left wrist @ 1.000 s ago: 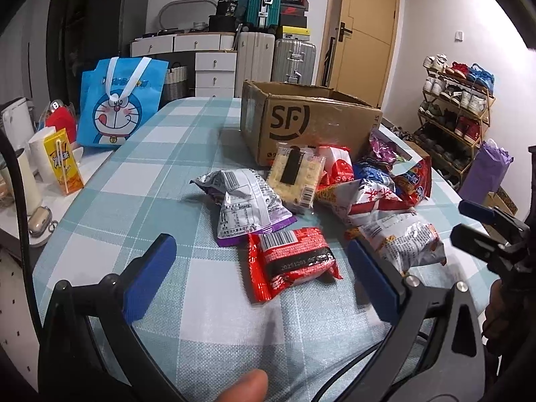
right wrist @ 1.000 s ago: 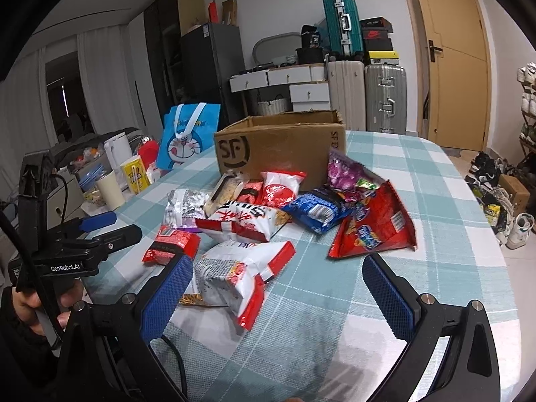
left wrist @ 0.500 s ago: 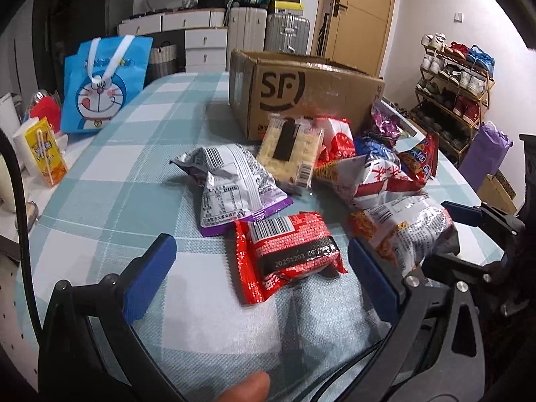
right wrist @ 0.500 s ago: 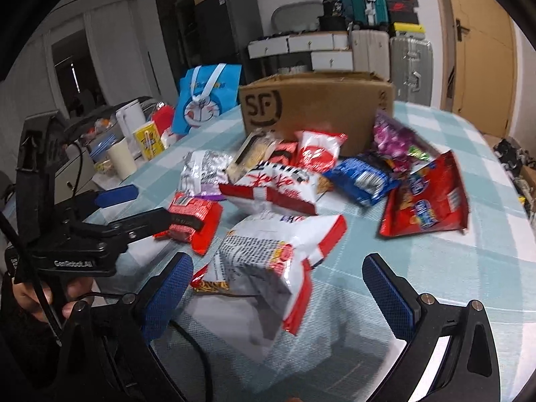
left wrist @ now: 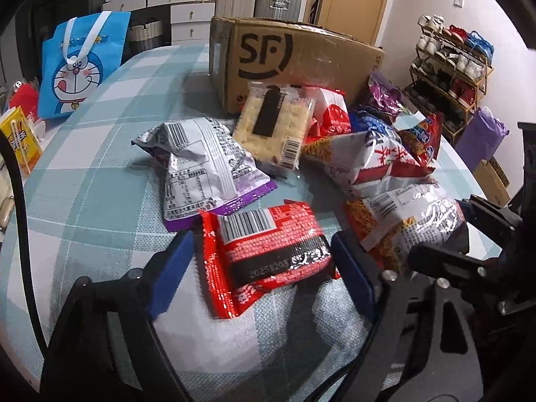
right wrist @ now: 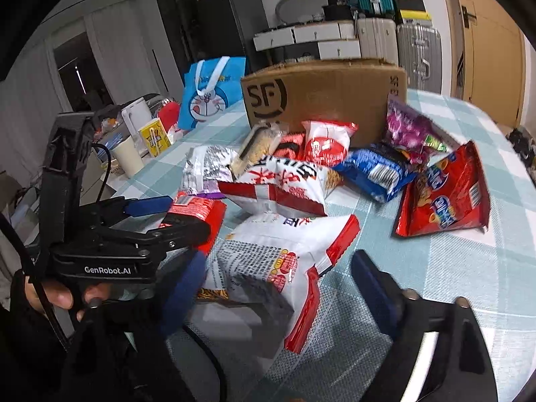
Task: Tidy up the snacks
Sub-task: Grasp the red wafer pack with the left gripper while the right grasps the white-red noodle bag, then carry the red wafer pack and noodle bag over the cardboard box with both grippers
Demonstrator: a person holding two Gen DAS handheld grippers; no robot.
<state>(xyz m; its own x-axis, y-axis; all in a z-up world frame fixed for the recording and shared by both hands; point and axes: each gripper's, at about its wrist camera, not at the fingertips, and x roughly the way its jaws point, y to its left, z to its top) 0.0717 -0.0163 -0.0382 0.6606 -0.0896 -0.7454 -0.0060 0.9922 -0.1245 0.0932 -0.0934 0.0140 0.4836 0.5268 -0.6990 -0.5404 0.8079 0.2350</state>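
Dim indoor light — glare on foil wrappers, fisheye-bent edges, slight motion blur.

We look low and close along each pair of tongs across the surface [left wrist: 100,181] toward the cardboard box [left wrist: 301,57]; both views share the snack pile [right wrist: 301,181], each catching the other tongs.

You had the cardboard box [left wrist: 301,63] standing on the table [left wrist: 100,174], and every packet lay in front of it. The cracker pack [left wrist: 273,125] leaned nearest the box. The foil bag [left wrist: 201,171] lay before the box to its left, the barcode packet [left wrist: 268,251] farther forward still. The cartoon bag [left wrist: 80,67] stood left of the box, the shoe rack [left wrist: 452,63] off to its right.
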